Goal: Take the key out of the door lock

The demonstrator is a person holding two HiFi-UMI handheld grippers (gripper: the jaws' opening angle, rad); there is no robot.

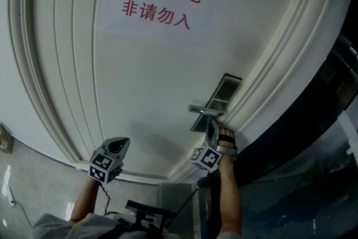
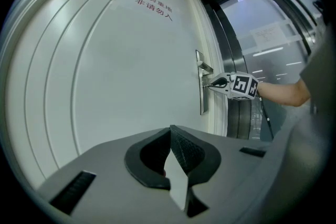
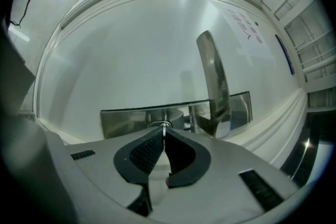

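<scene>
On the white door, a steel lock plate carries a lever handle. A thin metal key sticks out of the lock cylinder on that plate. My right gripper points straight at the plate, its jaws shut on the key. In the head view the right gripper sits just under the handle. My left gripper is shut with nothing in it, held back from the door, lower left in the head view. From there the right gripper shows at the plate.
A paper sign with red characters is stuck high on the door. Raised mouldings frame the door panel. A dark glass partition stands right of the door frame. A cable hangs below the right forearm.
</scene>
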